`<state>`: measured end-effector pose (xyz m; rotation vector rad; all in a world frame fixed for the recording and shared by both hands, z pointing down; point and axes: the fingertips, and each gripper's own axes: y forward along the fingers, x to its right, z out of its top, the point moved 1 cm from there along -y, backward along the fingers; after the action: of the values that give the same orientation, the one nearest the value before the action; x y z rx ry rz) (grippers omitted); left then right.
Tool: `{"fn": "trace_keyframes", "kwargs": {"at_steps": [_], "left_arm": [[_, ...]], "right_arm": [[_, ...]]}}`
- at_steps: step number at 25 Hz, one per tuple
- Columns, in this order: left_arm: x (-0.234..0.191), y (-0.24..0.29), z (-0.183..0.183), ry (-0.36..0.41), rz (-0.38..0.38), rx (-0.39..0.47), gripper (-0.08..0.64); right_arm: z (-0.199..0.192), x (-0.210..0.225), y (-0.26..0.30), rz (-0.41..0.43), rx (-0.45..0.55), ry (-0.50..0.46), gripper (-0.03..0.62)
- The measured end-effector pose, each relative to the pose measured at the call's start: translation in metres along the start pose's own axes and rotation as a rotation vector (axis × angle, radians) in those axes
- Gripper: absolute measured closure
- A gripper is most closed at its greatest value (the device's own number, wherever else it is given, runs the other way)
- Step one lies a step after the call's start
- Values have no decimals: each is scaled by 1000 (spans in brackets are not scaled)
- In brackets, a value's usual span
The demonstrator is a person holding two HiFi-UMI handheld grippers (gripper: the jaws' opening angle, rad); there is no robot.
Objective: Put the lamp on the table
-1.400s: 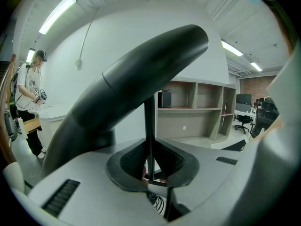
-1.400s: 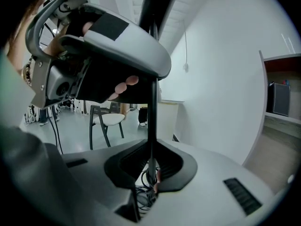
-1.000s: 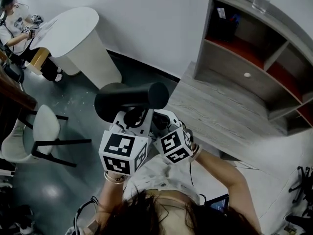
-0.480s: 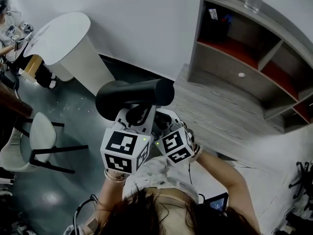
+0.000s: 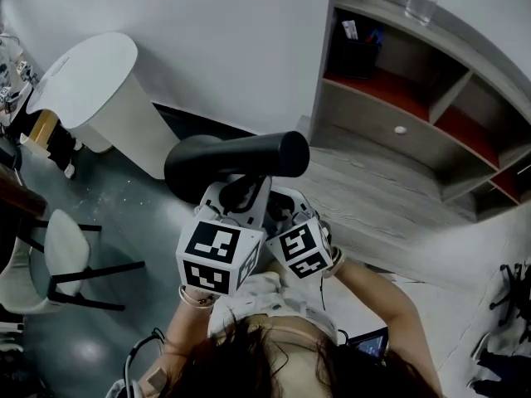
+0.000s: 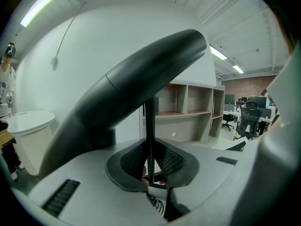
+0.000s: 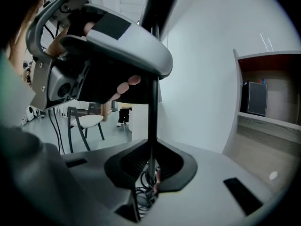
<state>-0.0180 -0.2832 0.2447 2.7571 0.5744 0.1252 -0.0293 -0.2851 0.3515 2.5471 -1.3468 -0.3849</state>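
Dark, glossy floor point(image 5: 141, 201) lies under the person, whose two hands hold the grippers close together at chest height. Each gripper carries a cube of black-and-white square markers, left point(image 5: 217, 255) and right point(image 5: 303, 247); they bear patterns only, no words.

The left gripper point(image 6: 149, 166) has its ribbed pads closed to a narrow gap on the lamp's thin black stem point(image 6: 150, 126). The right gripper point(image 7: 150, 168) pinches the same stem point(image 7: 152, 117) just beside it. In the right gripper view the left gripper's body and the person's fingers point(image 7: 124, 84) show above.

The lamp point(image 5: 236, 157) is carried in the air, its black tubular shade point(image 6: 131, 88) tilted across the top of both grippers. It hangs over the floor just left of the table's near corner, not resting on it.

That table point(image 5: 373, 197) is pale grey wood grain with a bare top. Behind it stands a grey shelf unit point(image 5: 390, 98) with red-lined compartments and a small white knob point(image 5: 400, 129). A black box point(image 5: 357, 52) sits in the upper left compartment, with a small card point(image 5: 350, 30) whose print is too small to read. A clear glass point(image 5: 419, 5) stands on top.

Further left are a white-seated chair point(image 5: 66, 239), a round white table point(image 5: 91, 69) and the plain white wall point(image 5: 232, 40). Strip lights point(image 6: 42, 4) line the ceiling, and office chairs point(image 6: 247, 121) stand before a brick wall point(image 6: 244, 86).
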Motion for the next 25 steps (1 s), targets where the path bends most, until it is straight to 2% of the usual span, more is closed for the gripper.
{"fn": "trace_keyframes", "kwargs": {"at_steps": [25], "left_arm": [[0, 81, 20, 66, -239, 14, 505]], "right_arm": [[-10, 81, 18, -196, -32, 89, 534]]}}
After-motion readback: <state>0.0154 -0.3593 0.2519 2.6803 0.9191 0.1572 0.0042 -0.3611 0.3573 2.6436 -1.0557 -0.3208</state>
